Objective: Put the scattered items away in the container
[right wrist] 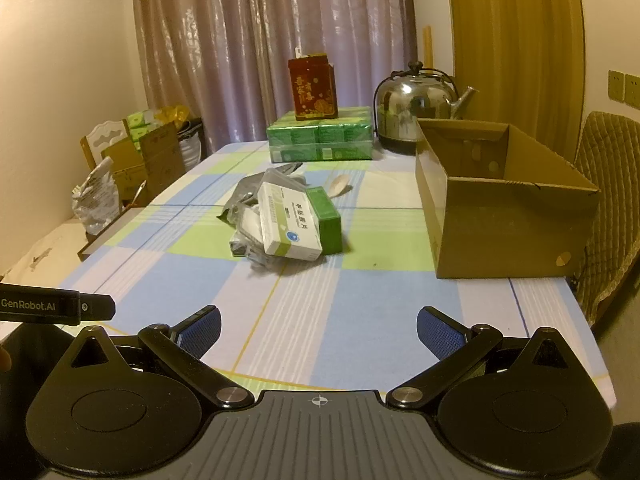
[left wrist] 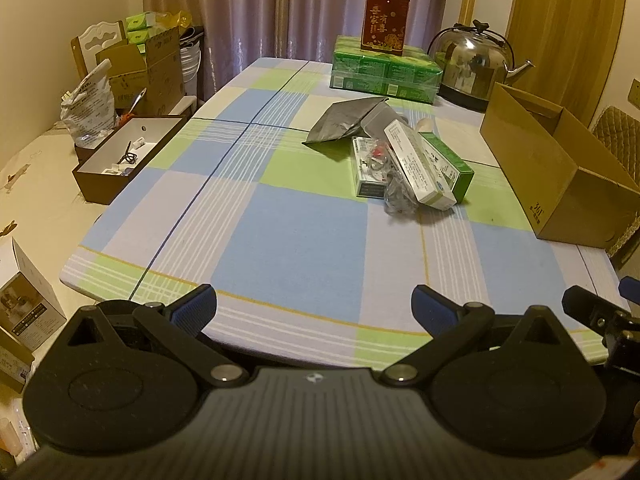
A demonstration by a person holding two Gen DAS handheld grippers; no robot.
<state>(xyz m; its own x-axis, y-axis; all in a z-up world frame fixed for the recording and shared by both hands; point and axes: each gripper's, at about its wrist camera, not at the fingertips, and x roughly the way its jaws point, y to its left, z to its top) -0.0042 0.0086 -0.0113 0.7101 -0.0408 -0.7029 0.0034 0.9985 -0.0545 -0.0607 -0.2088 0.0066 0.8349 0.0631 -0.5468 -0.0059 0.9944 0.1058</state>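
A pile of scattered items lies mid-table: a white medicine box leaning on a green box, a grey foil pouch, a clear plastic bag with small parts, and a flat packet. An open brown cardboard box stands at the table's right edge, empty inside as far as I see. My left gripper is open near the table's front edge, well short of the pile. My right gripper is open too, holding nothing.
At the far end sit green tissue packs with a red carton on top, and a steel kettle. A brown tray of small items and cartons are left of the table. A padded chair stands right.
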